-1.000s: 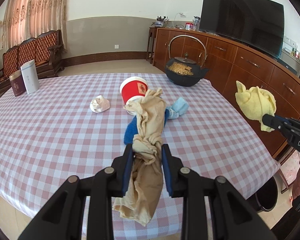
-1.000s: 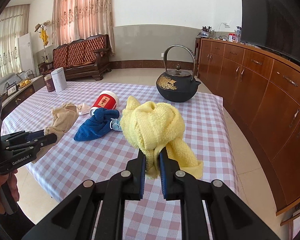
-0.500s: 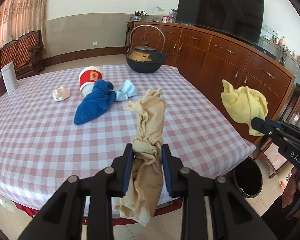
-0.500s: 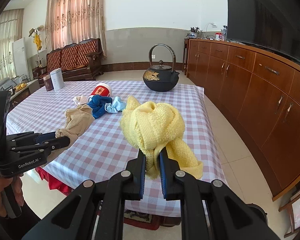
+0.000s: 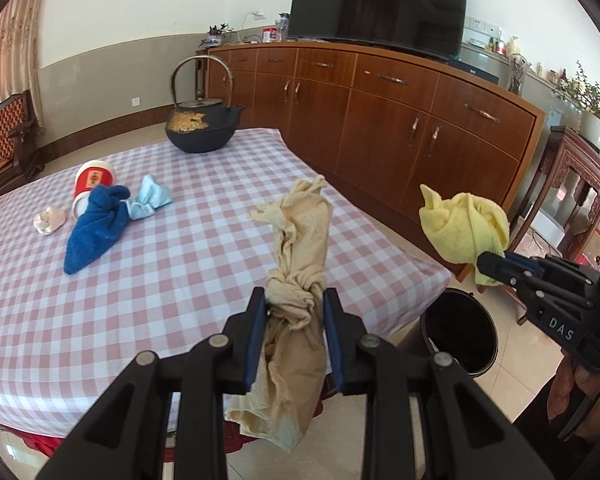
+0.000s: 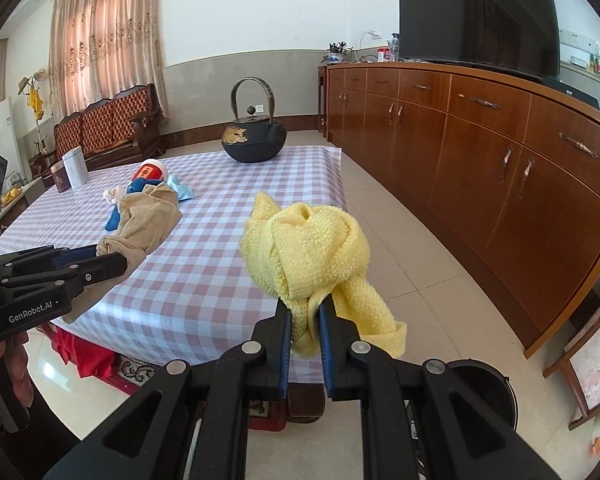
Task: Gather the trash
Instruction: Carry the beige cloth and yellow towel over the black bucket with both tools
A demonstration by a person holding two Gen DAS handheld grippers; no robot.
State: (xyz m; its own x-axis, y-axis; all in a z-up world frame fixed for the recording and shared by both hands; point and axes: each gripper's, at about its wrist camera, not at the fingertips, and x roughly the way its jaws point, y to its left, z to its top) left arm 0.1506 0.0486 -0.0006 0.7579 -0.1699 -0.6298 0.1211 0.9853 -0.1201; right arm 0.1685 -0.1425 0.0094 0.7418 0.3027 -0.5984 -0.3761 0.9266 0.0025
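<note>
Left tongs (image 5: 295,300) are clamped on the knot of a beige cloth (image 5: 300,240), whose long axis runs roughly upright between the pads, one end rising above the knot and the other hanging below. Right tongs (image 6: 305,312) are pinched tight on the neck of a knotted yellow towel (image 6: 306,248), its bulky knot standing above the pads and a tail drooping to the right. Both bundles hang in the air off the near corner of the desk (image 5: 180,264), which wears a pink-and-white checked cloth. Just beyond that corner, on the pale tiled floor, stands a black bin (image 5: 462,330) with its mouth open, low between the two tongs in the left view. Farther back on the desk lie a blue cloth (image 5: 96,228) touching a light blue rag (image 5: 152,200), a red-and-white cup (image 5: 93,180) on its side behind them, and a crumpled white wad (image 5: 50,219) just beside. A black iron kettle (image 5: 202,128) sits at the far edge. Along the wall runs a long wooden sideboard (image 5: 400,120) carrying a dark television (image 5: 380,4).
</note>
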